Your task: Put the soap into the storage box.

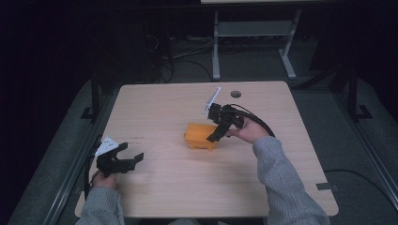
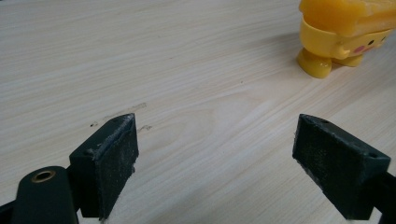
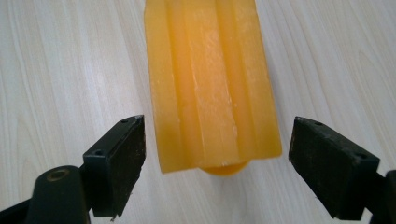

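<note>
An orange-yellow toy figure (image 1: pixel 201 136) with a ridged slab-like top stands near the middle of the wooden table (image 1: pixel 155 112). My right gripper (image 1: pixel 217 136) hovers over its right side, tilted down, jaws open. In the right gripper view the toy's ridged top (image 3: pixel 212 84) runs between the two spread fingers (image 3: pixel 116 163), with a gap on each side. My left gripper (image 1: pixel 131 161) is low over the front left of the table, open with nothing in it. In the left gripper view the toy (image 2: pixel 343 32) stands far off at the upper right, showing small feet and a painted cheek.
A round cable hole (image 1: pixel 235 93) sits near the table's far edge. A strip of tape (image 1: pixel 327 186) marks the right front corner. Beyond the table stand a white desk frame (image 1: pixel 253 42) and cables on the dark floor.
</note>
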### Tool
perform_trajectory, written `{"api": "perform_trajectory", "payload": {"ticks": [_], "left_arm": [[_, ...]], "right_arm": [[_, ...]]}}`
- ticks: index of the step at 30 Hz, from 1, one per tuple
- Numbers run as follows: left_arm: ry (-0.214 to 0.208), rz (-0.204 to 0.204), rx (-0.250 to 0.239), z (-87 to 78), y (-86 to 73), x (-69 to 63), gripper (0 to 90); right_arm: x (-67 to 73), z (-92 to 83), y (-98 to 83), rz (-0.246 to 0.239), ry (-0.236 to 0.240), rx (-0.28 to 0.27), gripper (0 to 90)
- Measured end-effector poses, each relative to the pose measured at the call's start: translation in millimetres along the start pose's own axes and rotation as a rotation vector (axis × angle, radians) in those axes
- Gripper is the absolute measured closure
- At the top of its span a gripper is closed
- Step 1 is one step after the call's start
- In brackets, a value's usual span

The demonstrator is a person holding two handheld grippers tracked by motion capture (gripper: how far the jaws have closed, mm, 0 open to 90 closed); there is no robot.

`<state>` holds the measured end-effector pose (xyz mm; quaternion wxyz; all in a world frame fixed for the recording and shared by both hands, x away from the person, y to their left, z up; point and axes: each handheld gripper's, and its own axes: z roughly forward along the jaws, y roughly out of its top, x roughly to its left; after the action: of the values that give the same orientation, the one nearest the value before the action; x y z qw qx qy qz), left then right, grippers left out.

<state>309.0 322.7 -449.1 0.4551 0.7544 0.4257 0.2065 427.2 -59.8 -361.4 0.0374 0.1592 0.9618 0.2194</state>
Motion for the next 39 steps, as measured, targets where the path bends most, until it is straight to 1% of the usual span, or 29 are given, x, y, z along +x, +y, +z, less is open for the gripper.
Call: {"api": "perform_trajectory", "payload": {"ticks": [4,13,16,17,18,21,25,27,29,32,39], "left_arm": [[-0.001,0.002,0.002,0.0,-0.1,-0.1,13.8],[-0.001,-0.001,0.002,0.4,-0.3,-0.5,13.8],[0.000,-0.002,0.002,0.5,-0.4,-0.6,13.8],[-0.001,0.001,0.004,0.5,-0.4,-0.5,13.8],[-0.001,0.000,0.004,0.6,-0.4,-0.6,13.8],[-0.001,0.000,0.004,0.6,-0.5,-0.6,13.8],[-0.001,0.005,0.006,0.7,-0.5,-0.5,13.8],[-0.001,0.004,0.006,0.6,-0.5,-0.7,13.8],[0.000,0.005,0.007,0.6,-0.5,-0.8,13.8],[-0.001,0.004,0.008,0.6,-0.5,-0.9,13.8],[0.001,0.006,0.009,0.7,-0.6,-0.9,13.8]], "right_arm": [[-0.2,-1.6,-5.4,0.016,0.004,0.000,18.3],[0.8,-5.9,-17.7,0.040,0.003,-0.021,18.1],[1.6,-6.6,-22.4,0.060,0.005,-0.016,18.1],[1.2,-6.4,-23.8,0.065,0.007,-0.007,17.9],[0.8,-6.3,-25.3,0.065,0.003,-0.003,17.9],[0.4,-7.1,-30.3,0.074,0.002,-0.019,17.9],[0.6,-7.1,-37.0,0.089,0.002,-0.024,18.0],[0.1,-7.0,-40.8,0.094,0.004,-0.024,17.9],[-0.3,-7.1,-43.5,0.104,0.004,-0.012,17.7],[0.3,-9.1,-47.7,0.109,0.003,-0.031,17.8],[1.2,-12.3,-57.0,0.131,-0.001,-0.043,17.1]]}}
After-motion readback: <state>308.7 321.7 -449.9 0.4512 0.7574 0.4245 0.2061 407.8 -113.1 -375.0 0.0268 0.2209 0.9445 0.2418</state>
